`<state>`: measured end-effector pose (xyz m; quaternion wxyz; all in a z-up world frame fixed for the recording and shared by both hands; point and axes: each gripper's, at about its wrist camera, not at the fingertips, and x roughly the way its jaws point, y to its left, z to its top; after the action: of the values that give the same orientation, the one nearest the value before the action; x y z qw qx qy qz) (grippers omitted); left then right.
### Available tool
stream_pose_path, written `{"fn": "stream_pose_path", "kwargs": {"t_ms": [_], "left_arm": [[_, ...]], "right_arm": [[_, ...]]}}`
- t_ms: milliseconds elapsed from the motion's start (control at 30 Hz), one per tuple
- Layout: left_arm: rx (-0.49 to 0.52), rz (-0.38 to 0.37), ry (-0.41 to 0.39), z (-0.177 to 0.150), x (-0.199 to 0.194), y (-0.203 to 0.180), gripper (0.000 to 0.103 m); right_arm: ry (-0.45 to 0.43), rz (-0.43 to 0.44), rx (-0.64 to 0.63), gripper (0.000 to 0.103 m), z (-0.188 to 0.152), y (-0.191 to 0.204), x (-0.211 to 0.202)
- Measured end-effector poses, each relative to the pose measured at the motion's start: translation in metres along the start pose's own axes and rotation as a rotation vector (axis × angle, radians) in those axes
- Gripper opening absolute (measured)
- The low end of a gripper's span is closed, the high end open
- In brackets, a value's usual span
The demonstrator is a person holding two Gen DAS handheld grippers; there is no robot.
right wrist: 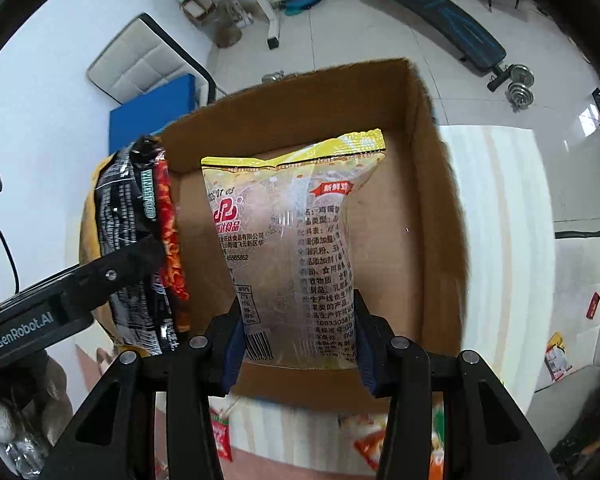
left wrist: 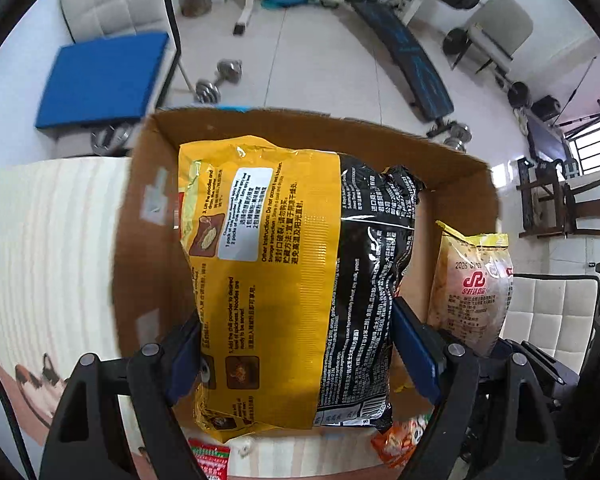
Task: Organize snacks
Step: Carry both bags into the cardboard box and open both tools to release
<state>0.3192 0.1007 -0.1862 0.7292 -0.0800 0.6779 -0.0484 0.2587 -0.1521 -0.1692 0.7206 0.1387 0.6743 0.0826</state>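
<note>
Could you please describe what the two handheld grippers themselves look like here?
Both the left gripper and the right gripper are matte black plastic, with triangular cut-out linkages joined by round grey pivot pins. Their fingers carry flat blue pads. White "GenRobot.AI" lettering marks the left gripper's side.

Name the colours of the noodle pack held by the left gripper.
Yellow and black noodle pack, clearest in the left wrist view.

Pale striped table [right wrist: 500, 240] bearing cardboard box [right wrist: 440, 200], small red sachet [left wrist: 210, 458], orange packet [left wrist: 398, 440].
</note>
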Motion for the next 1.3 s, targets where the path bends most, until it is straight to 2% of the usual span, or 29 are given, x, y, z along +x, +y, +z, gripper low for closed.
{"fn": "stream_pose_path", "kwargs": {"t_ms": [33, 133, 267, 400, 433, 467, 500, 533, 567, 767, 900, 1133, 1167, 1233, 1267, 1300], "left_arm": [[-0.003, -0.003, 0.016, 0.006, 0.006, 0.001, 0.084], [0.005, -0.002, 0.045, 0.025, 0.025, -0.006, 0.084], [0.019, -0.003, 0.063, 0.025, 0.029, -0.011, 0.084], [0.052, 0.024, 0.083, 0.035, 0.037, -0.021, 0.084], [0.057, 0.027, 0.085, 0.044, 0.04, -0.02, 0.084], [0.052, 0.032, 0.091, 0.042, 0.041, -0.018, 0.084], [0.047, 0.032, 0.095, 0.049, 0.047, -0.021, 0.088], [0.044, 0.027, 0.095, 0.05, 0.048, -0.021, 0.091], [0.038, 0.022, 0.085, 0.047, 0.044, -0.019, 0.092], [0.051, 0.011, 0.055, 0.062, 0.04, -0.023, 0.092], [0.064, 0.014, 0.032, 0.056, 0.026, -0.023, 0.092], [0.097, 0.086, -0.111, 0.024, -0.022, -0.019, 0.092], [0.096, 0.097, -0.134, 0.015, -0.03, -0.017, 0.092], [0.089, 0.109, -0.164, 0.003, -0.039, -0.012, 0.092], [0.086, 0.113, -0.177, -0.004, -0.045, -0.011, 0.092], [0.083, 0.12, -0.192, -0.01, -0.05, -0.01, 0.092]], "right_arm": [[0.012, -0.014, -0.002, 0.049, 0.007, 0.006, 0.016], [0.038, -0.039, -0.011, 0.049, 0.007, -0.003, 0.026], [0.057, -0.067, -0.015, 0.049, 0.01, -0.01, 0.046], [0.074, -0.075, -0.025, 0.051, -0.001, -0.016, 0.048], [0.08, -0.078, -0.03, 0.052, 0.006, -0.01, 0.056], [0.09, -0.08, -0.033, 0.058, 0.002, -0.012, 0.056], [0.092, -0.079, -0.032, 0.073, 0.007, -0.01, 0.055], [0.096, -0.088, -0.031, 0.083, 0.003, -0.013, 0.051], [0.103, -0.094, -0.032, 0.091, -0.002, -0.017, 0.048], [0.119, -0.126, -0.038, 0.095, -0.04, -0.041, 0.02], [0.089, -0.144, -0.047, 0.096, -0.066, -0.049, -0.008], [-0.021, -0.149, -0.073, 0.096, -0.091, -0.013, -0.046], [-0.036, -0.152, -0.078, 0.096, -0.091, -0.011, -0.045], [-0.062, -0.168, -0.091, 0.096, -0.059, 0.024, -0.023], [-0.071, -0.173, -0.094, 0.096, -0.03, 0.035, -0.01], [-0.08, -0.176, -0.095, 0.096, -0.022, 0.041, -0.012]]}}
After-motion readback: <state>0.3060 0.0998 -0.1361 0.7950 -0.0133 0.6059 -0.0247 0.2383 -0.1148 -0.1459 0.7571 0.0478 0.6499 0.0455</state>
